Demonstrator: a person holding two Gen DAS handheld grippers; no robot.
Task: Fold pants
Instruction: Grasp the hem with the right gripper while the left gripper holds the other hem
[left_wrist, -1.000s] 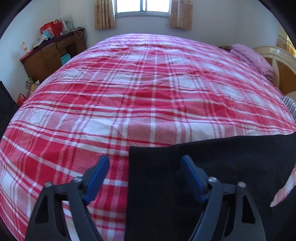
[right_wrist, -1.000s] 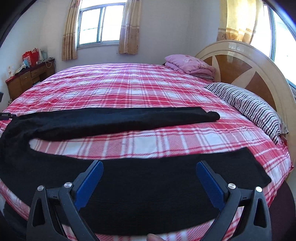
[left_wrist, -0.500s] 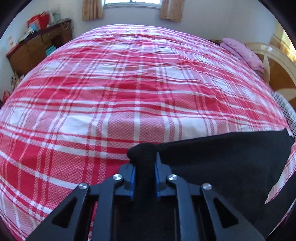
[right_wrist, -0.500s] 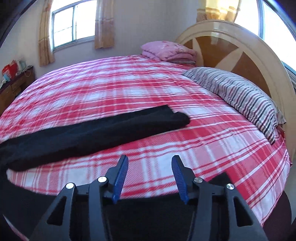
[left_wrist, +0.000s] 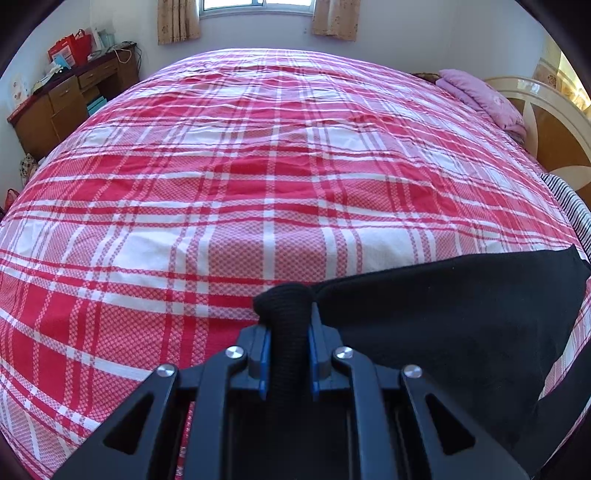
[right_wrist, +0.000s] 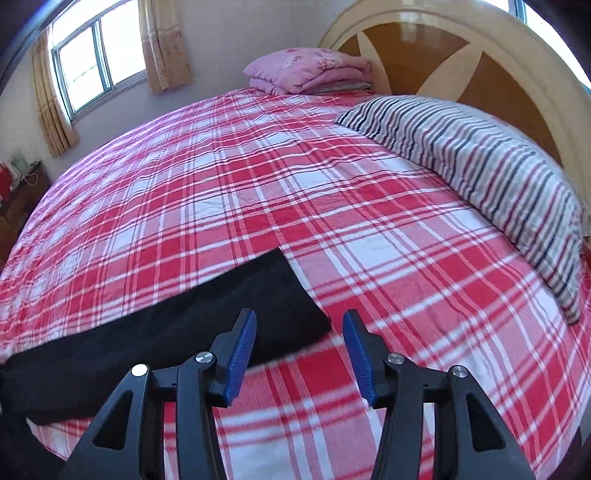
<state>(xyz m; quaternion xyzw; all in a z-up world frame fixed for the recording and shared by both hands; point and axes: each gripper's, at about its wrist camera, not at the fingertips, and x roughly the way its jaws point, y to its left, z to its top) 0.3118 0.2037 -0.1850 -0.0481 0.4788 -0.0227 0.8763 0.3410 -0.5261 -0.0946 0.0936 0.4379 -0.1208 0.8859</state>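
Black pants (left_wrist: 461, 321) lie on the bed's red plaid sheet (left_wrist: 258, 166). In the left wrist view my left gripper (left_wrist: 286, 339) is shut on a bunched corner of the pants, and the cloth spreads away to the right. In the right wrist view one black pant leg (right_wrist: 184, 325) runs from the left edge to its end near the middle. My right gripper (right_wrist: 299, 350) hovers at that end, jaws half open, nothing between them. Its left finger (right_wrist: 240, 350) overlaps the leg's end, while its right finger stands over bare sheet.
A striped pillow (right_wrist: 498, 177) lies at the right against the round wooden headboard (right_wrist: 443, 48). A folded pink blanket (right_wrist: 310, 70) sits at the bed's far side. A wooden desk (left_wrist: 70, 99) with clutter stands by the left wall under curtained windows.
My left gripper has shut on the pants' corner and bunched it. My right gripper has narrowed its jaws and travelled right along the bed to the end of the far leg.
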